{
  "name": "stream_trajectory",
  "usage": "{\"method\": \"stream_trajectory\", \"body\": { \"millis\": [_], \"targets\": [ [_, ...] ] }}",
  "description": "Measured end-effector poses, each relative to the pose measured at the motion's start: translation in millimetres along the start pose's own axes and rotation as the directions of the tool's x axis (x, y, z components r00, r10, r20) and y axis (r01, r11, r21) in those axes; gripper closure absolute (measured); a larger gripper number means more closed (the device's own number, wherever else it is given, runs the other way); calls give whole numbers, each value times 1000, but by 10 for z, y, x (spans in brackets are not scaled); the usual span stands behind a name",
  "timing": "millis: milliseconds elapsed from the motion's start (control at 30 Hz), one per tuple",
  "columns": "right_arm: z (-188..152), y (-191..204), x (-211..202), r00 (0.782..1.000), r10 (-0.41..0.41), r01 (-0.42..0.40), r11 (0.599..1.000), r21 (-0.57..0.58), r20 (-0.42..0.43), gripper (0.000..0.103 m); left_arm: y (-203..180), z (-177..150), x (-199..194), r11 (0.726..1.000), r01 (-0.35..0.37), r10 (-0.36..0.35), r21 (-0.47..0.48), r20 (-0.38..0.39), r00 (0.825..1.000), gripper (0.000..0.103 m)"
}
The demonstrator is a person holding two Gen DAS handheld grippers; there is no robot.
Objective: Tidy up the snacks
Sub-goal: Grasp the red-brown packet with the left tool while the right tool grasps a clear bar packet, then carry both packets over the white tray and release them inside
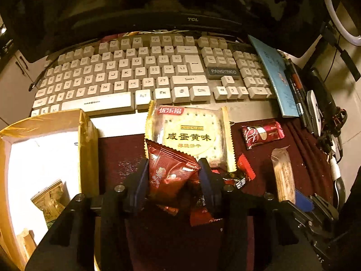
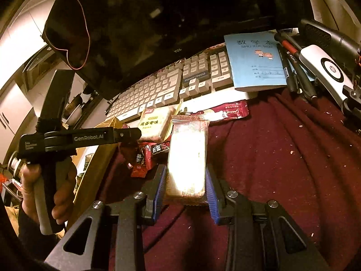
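Note:
My left gripper [image 1: 173, 174] is shut on a dark red snack packet [image 1: 169, 169], which stands up between the pads. Just beyond it lies a yellow cracker packet [image 1: 189, 133] against the keyboard. To its left is an open cardboard box [image 1: 86, 140] with a few snacks inside. My right gripper [image 2: 186, 185] is shut on a long pale wrapped bar [image 2: 187, 155], its far end pointing at the keyboard. A red-and-white packet [image 2: 225, 113] lies beyond that bar. Small red candies [image 2: 144, 158] lie left of it.
A dark red cloth [image 2: 282, 158] covers the desk. A white keyboard [image 1: 135, 72] and a dark monitor [image 1: 158, 0] stand behind. A blue notebook [image 2: 255, 61] and pens [image 2: 293, 72] lie at the right. A hand [image 2: 45, 180] grips the left tool's handle.

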State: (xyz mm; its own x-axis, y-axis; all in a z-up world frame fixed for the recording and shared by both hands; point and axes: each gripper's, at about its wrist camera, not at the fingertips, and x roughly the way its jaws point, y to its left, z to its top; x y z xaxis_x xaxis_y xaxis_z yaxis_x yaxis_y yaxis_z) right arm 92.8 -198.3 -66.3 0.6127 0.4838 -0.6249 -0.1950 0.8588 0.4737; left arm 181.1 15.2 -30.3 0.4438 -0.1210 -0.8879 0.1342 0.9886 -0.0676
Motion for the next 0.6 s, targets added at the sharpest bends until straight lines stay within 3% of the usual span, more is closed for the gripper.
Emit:
{"method": "stream_trajectory", "body": {
  "millis": [100, 200, 367, 467, 500, 600],
  "targets": [
    [-2, -6, -5, 1000, 3, -3, 1000, 1, 1, 69, 93, -43, -97, 998, 30, -29, -63, 14, 999, 69],
    [-6, -26, -49, 1000, 22, -22, 1000, 4, 19, 69, 222, -185, -441, 983, 110, -100, -150, 75, 992, 69],
    [-21, 28, -93, 998, 46, -45, 999, -22, 35, 69, 385, -659, -1291, 951, 233, -177, -203, 261, 949, 69],
    [-40, 123, -152, 998, 31, -28, 998, -58, 51, 69, 667, -920, -1565, 931, 261, -186, -255, 281, 941, 69],
    [-47, 175, -171, 998, 37, -34, 997, -74, 51, 69, 792, -1014, -1616, 919, 264, -177, -291, 291, 940, 69],
    [-39, 372, -157, 995, 95, -93, 992, -86, 18, 69, 1199, -1251, -1723, 909, 170, -46, -382, 313, 949, 69]
  ]
}}
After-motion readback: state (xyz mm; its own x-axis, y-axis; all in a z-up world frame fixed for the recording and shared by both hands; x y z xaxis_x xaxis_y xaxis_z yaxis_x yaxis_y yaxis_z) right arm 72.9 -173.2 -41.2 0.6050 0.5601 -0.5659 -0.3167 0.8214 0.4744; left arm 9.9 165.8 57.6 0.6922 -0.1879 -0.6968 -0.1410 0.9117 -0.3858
